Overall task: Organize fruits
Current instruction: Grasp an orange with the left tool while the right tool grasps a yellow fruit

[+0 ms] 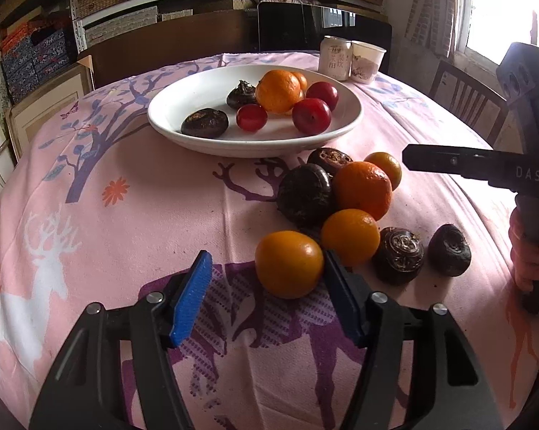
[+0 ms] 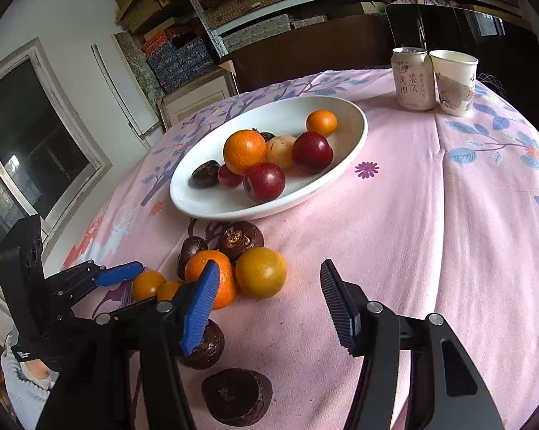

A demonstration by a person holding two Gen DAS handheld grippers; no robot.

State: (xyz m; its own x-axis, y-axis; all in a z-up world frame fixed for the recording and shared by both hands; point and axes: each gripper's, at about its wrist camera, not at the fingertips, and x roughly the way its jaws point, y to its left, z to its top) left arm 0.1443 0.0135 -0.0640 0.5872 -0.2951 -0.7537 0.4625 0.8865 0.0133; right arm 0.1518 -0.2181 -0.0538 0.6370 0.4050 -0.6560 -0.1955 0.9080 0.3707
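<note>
A white oval plate (image 1: 183, 102) (image 2: 334, 107) holds oranges, red plums and dark water chestnuts. In front of it on the pink cloth lies a loose pile of oranges and dark water chestnuts (image 1: 305, 193). My left gripper (image 1: 265, 276) is open, its blue pads either side of the nearest orange (image 1: 289, 263), the right pad close to it. My right gripper (image 2: 269, 286) is open and empty, above the cloth just right of the pile, near a yellow-orange fruit (image 2: 260, 272). In the left wrist view it (image 1: 448, 165) shows at the right.
A drink can (image 1: 335, 57) (image 2: 412, 79) and a paper cup (image 1: 367, 60) (image 2: 454, 82) stand at the table's far edge. A wooden chair (image 1: 463, 93) stands on the right. Shelves with boxes fill the back wall.
</note>
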